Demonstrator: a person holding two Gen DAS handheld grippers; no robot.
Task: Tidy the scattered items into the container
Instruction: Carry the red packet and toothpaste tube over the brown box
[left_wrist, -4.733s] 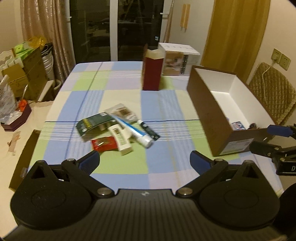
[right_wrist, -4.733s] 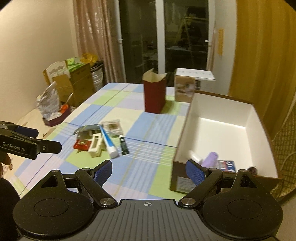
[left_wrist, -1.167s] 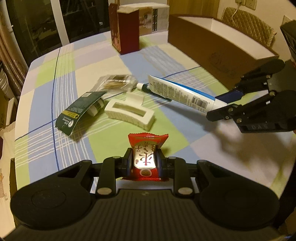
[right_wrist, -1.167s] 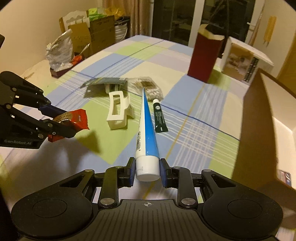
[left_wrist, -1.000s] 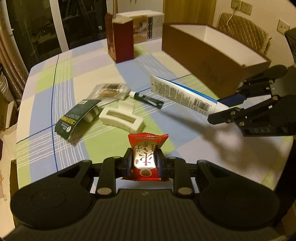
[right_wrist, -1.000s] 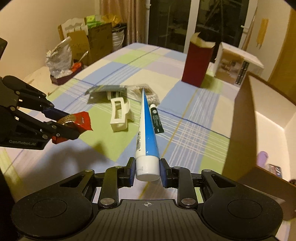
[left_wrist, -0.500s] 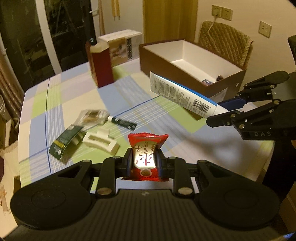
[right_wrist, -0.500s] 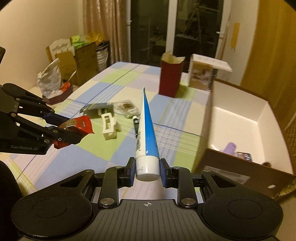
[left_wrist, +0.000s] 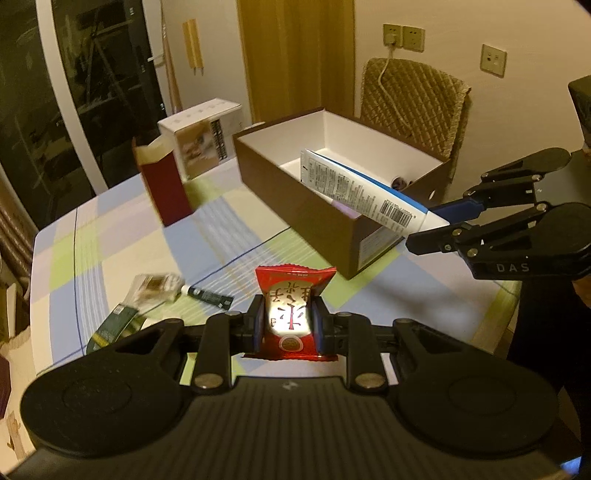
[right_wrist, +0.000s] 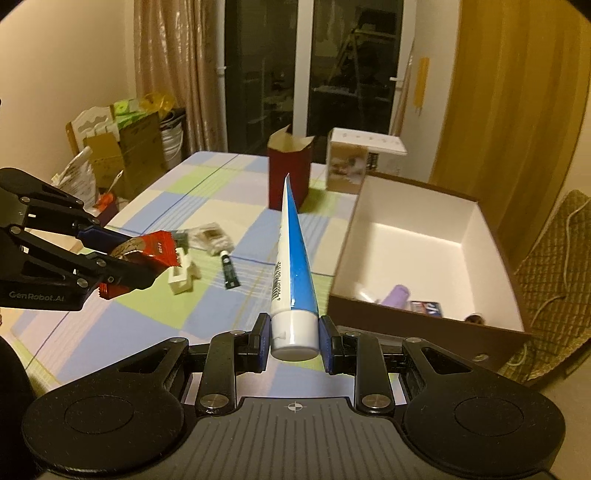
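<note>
While the right hand-held gripper (right_wrist: 294, 341) pinches the blue-and-white toothpaste tube (right_wrist: 291, 266) and the left hand-held gripper (left_wrist: 289, 325) pinches the red snack packet (left_wrist: 291, 314), both above the table, carry each over the brown white-lined cardboard box (right_wrist: 476, 218) before releasing, tube tip first.

Lighting: warm, yellowish indoor light, fairly dim; glass doors (right_wrist: 354, 74) dark. Glare: a bright hot spot washes out the face of the red snack packet (left_wrist: 291, 314); the box (right_wrist: 417, 236) floor glows white. Shadows: soft and dark on the checked tablecloth (left_wrist: 118, 240) under both tools. Blur: slight motion smear on far objects. Distortion: strong fisheye bending, black vignette at corners.
</note>
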